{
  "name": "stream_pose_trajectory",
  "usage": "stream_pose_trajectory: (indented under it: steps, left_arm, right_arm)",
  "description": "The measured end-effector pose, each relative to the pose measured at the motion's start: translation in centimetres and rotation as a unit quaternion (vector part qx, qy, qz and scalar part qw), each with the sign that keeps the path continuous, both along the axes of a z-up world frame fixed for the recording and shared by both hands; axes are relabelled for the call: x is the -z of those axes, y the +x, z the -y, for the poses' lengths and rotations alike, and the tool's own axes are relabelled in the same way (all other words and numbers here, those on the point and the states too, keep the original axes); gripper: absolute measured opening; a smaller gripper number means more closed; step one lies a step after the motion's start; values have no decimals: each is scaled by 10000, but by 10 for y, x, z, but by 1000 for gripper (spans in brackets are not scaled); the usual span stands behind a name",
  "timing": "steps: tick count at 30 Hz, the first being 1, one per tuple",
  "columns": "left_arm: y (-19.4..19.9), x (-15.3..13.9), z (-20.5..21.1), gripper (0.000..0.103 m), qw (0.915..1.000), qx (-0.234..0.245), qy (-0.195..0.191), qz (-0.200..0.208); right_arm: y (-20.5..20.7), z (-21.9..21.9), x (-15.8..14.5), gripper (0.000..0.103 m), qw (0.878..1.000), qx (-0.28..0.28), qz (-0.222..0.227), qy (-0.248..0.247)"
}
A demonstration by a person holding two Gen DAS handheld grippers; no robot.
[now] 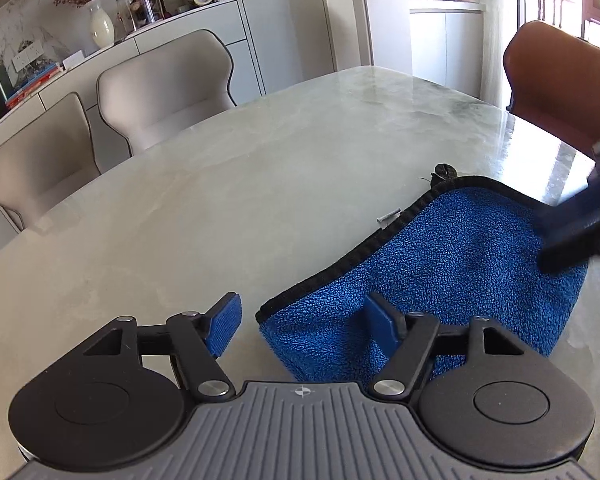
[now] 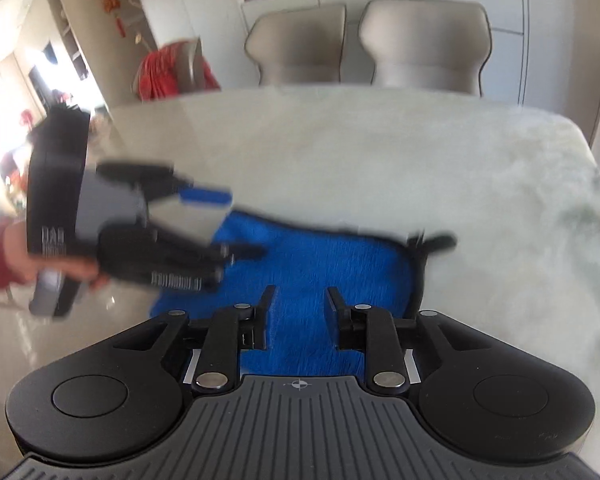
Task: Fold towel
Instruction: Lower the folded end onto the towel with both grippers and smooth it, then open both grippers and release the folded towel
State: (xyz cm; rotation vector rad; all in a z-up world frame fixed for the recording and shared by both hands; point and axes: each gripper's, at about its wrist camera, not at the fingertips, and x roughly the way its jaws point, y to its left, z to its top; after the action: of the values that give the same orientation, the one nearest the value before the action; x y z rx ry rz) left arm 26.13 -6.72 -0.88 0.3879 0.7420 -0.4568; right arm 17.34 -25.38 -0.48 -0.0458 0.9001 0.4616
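Spanning most of both frames, the marble table (image 1: 228, 168) carries the blue towel (image 1: 440, 264) at lower right of the left wrist view, bunched in at least 2 layers, black-trimmed edge up. Looks mid-fold or just finished; can't settle which. Left gripper (image 1: 304, 320) spread apart, straddling the towel's near corner. Right gripper (image 2: 298, 300) apart over the towel, gripping nothing. 2 beige chairs (image 1: 100, 128) behind.

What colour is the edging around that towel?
Black, bordering the blue towel; the edging shows best in the left wrist view.
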Motion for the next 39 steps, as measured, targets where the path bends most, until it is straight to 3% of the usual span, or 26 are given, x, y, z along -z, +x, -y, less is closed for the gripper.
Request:
stream_pose_trajectory:
  steps: [1, 3, 6, 9, 11, 14, 17, 21, 28, 33, 37, 39]
  left_arm:
    - [-1, -1, -1, 73, 10000, -45, 0, -14]
    - [-3, -5, -2, 72, 9999, -99, 88, 40]
    - [-17, -20, -4, 71, 9990, -112, 140, 415]
    - [-38, -32, -3, 71, 9982, 273, -356, 389]
    - [-50, -36, 1, 71, 9962, 556, -604, 296]
    - [-55, -27, 11, 71, 9953, 784, -568, 72]
    - [-52, -12, 17, 72, 9967, 699, -337, -242]
    - [-44, -1, 7, 77, 9965, 373, -475, -579]
    - [-56, -2, -8, 80, 9976, 259, -436, -466]
    - [-77, -18, -9, 78, 9985, 181, -507, 61]
    - [-93, -20, -3, 78, 9957, 569, -730, -26]
    - [-93, -16, -3, 78, 9962, 523, -671, -160]
  right_arm:
    - [-1, 3, 8, 25, 9998, 145, -62, -119]
    - [-4, 14, 9, 25, 9992, 379, -20, 149]
    - [-10, 19, -5, 26, 9971, 642, 157, 372]
    - [-18, 15, -17, 33, 9972, 369, 191, 619]
    - [-22, 12, -15, 34, 9981, 270, 57, 557]
    - [-22, 6, -4, 34, 9994, 261, -125, 185]
    - [-22, 5, 6, 34, 9996, 255, -151, -23]
    - [-21, 10, 12, 34, 9997, 191, -151, 57]
    - [-20, 19, 9, 34, 9989, 258, -250, 304]
    - [-26, 14, -3, 52, 9994, 230, -38, 236]
    - [-19, 12, 4, 52, 9994, 317, -122, -40]
    - [-15, 13, 9, 53, 9993, 349, -159, -52]
